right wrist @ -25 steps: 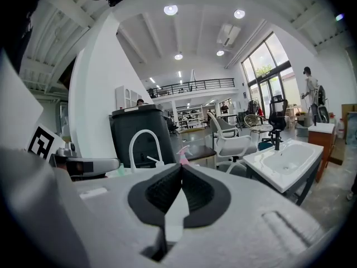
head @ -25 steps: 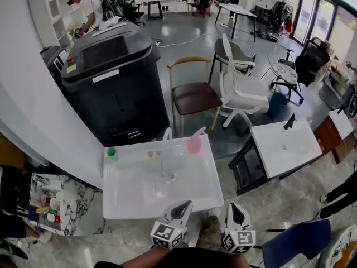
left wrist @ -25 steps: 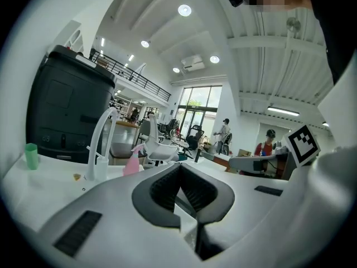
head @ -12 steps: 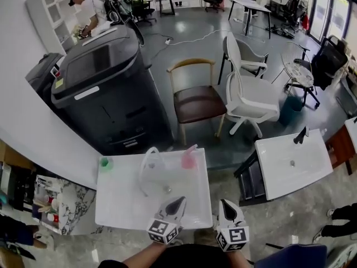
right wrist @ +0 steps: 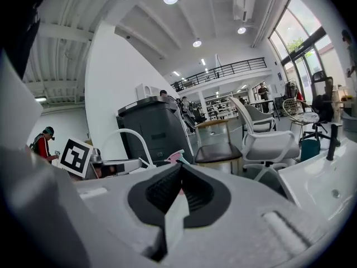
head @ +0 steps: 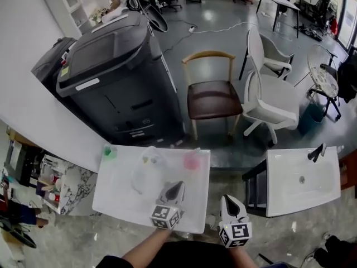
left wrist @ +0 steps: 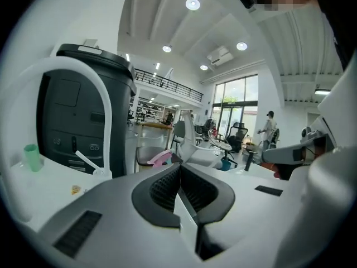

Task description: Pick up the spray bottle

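The pink spray bottle (head: 191,161) stands at the far right edge of the white sink basin (head: 120,197). It also peeks over the jaws as the pink spray bottle (left wrist: 160,158) in the left gripper view and as the pink spray bottle (right wrist: 174,156) in the right gripper view. My left gripper (head: 177,188) is shut and empty over the basin's near part, a short way in front of the bottle. Beside the basin's right front corner my right gripper (head: 230,201) is shut too, holding nothing. Both pairs of jaws meet with no gap, at left gripper (left wrist: 179,169) and right gripper (right wrist: 181,169).
A white arched faucet (head: 146,166) and a green cup (head: 109,151) stand on the basin's far side. A large black copier (head: 117,77) rises behind it. A brown chair (head: 212,96), white chairs (head: 273,102) and a second sink (head: 301,177) are to the right.
The view has swung and moved closer to the basin. Both grippers have travelled forward; the left one's tip now hangs over the basin's front part. Both stay shut.
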### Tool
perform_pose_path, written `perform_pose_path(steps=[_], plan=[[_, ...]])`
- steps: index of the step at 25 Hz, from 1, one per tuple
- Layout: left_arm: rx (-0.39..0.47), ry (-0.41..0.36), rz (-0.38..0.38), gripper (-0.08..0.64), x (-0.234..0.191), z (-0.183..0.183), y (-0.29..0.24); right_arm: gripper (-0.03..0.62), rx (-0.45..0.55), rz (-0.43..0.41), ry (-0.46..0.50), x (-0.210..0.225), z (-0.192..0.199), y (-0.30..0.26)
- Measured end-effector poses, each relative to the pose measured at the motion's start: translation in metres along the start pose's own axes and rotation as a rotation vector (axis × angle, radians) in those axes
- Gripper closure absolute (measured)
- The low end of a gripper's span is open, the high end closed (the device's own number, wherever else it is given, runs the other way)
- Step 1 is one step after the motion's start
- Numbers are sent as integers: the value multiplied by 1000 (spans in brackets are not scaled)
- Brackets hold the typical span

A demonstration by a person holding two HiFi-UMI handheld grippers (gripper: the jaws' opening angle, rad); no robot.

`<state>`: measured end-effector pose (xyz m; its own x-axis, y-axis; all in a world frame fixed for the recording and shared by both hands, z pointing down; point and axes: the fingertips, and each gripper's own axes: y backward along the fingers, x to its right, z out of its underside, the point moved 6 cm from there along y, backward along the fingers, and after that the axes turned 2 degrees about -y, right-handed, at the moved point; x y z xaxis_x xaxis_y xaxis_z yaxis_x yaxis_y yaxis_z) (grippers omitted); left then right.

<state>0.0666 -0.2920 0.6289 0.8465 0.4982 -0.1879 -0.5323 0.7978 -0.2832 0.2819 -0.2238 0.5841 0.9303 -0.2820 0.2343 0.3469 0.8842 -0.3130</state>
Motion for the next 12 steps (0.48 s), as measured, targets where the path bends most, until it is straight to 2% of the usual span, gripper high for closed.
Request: perform_pose_path(steps=[5,12], plan=[[-21,79,-103,543,-17,-1,-30,594,-13,-76,49,5,-5,-29],[-60,77,-114,528,-19,8,-72,594,-21,-161,46,2,-15,-49]])
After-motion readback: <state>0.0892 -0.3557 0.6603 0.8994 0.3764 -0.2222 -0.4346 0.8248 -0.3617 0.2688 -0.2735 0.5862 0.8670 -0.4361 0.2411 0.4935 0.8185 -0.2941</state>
